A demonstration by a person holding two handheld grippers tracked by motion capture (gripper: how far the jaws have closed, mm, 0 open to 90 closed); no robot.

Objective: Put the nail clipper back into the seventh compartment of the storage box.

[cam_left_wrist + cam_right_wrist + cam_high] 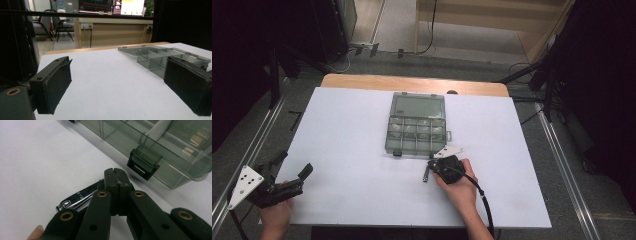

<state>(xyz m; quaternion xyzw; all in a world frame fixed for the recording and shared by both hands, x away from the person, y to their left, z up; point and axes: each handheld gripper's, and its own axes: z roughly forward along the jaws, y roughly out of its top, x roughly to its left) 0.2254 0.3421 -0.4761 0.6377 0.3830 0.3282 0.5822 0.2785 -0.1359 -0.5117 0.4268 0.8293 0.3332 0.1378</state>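
Gripping the small chrome nail clipper (76, 200) with my right gripper (116, 178), fingers clenched, low on the white bench (352, 150) beside the smoky plastic compartment box (417, 129). Stiff, slick: hold mid-body. Left gripper (287, 175) spread, idle.

organizer box (417, 129): smoky clear plastic, lid open flat to the far side, divided compartments, black latch (143, 165) on near wall, mid-table | nail clipper (78, 199): chrome, flat on white table just before the box's near right corner, under the right gripper's jaws
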